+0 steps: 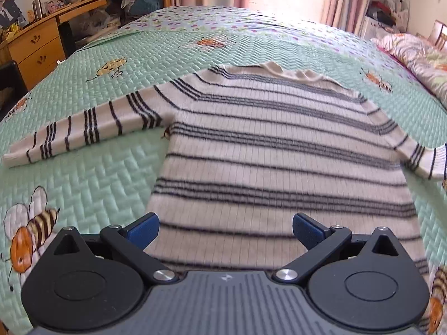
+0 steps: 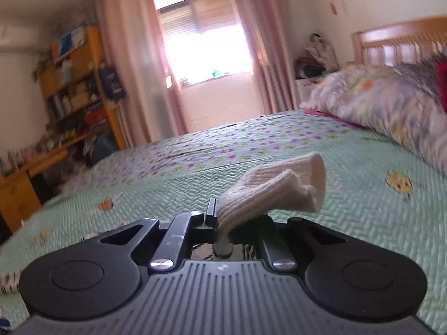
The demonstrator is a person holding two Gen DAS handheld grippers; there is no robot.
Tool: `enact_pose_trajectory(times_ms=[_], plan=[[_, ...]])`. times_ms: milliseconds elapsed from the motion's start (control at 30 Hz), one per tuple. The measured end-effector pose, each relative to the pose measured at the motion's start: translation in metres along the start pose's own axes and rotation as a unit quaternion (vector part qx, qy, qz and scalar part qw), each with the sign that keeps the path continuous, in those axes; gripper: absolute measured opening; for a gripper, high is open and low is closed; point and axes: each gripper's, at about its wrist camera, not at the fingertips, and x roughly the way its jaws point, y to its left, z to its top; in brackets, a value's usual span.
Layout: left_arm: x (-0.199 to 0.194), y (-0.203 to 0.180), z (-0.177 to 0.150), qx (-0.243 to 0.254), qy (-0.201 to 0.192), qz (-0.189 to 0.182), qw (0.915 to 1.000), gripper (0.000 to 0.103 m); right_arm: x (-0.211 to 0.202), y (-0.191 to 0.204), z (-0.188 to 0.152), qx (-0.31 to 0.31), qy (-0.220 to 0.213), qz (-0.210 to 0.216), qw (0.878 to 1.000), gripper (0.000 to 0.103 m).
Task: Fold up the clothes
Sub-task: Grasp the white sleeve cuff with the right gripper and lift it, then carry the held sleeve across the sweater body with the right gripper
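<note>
A cream sweater with dark stripes lies flat on the green quilted bedspread, collar away from me. Its left sleeve stretches out to the left. In the left wrist view its right sleeve lifts off at the right edge. My left gripper hovers open over the sweater's hem, its blue pads wide apart with nothing between them. In the right wrist view my right gripper is shut on the cream sleeve cuff, which sticks up and to the right above the bedspread.
A rolled floral duvet lies along the right side of the bed below a wooden headboard. A wooden desk with drawers and cluttered shelves stand to the left. Pink curtains frame a bright window ahead.
</note>
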Motion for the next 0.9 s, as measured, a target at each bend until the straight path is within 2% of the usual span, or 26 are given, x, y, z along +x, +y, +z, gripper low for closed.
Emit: enact_pose_trajectory(times_ms=[133,233,333,400,467,533,633,700,767,833,867,900], plan=[[0.017,0.014,0.003,-0.01,-0.012,0.008,0.9998,0.102,0.047,0.083,0.015,-0.082,0.059,0.021,0.995,0.009],[0.038,0.035,-0.007,-0.021,-0.008,0.001,0.9998,0.102,0.071,0.132,0.01,-0.1,0.089,0.047,0.99,0.009],[0.058,0.052,-0.014,-0.029,0.005,0.0,0.9996,0.096,0.092,0.168,-0.002,-0.124,0.113,0.054,0.984,0.008],[0.06,0.06,-0.014,-0.032,-0.012,0.002,0.9994,0.096,0.102,0.188,-0.013,-0.144,0.123,0.045,0.981,0.008],[0.057,0.064,-0.014,-0.031,-0.028,0.009,0.9991,0.096,0.109,0.197,-0.019,-0.143,0.127,0.033,0.981,0.008],[0.055,0.067,-0.015,-0.03,-0.041,0.016,0.9986,0.098,0.112,0.196,-0.015,-0.115,0.119,0.025,0.986,0.008],[0.058,0.071,-0.016,-0.03,-0.039,0.016,0.9987,0.099,0.115,0.201,-0.001,-0.069,0.099,0.033,0.992,0.008],[0.059,0.073,-0.016,-0.032,-0.036,0.011,0.9988,0.099,0.114,0.225,0.009,-0.1,0.079,0.046,0.991,0.008],[0.059,0.074,-0.017,-0.034,-0.034,0.006,0.9988,0.1,0.117,0.253,0.01,-0.158,0.065,0.051,0.984,0.008],[0.059,0.075,-0.017,-0.036,-0.034,0.002,0.9988,0.1,0.13,0.279,0.0,-0.216,0.083,0.06,0.971,0.009],[0.059,0.076,-0.017,-0.038,-0.033,0.0,0.9987,0.1,0.137,0.292,-0.016,-0.27,0.093,0.055,0.957,0.009],[0.06,0.078,-0.017,-0.04,-0.032,-0.002,0.9987,0.1,0.144,0.306,-0.039,-0.335,0.104,0.046,0.935,0.009]])
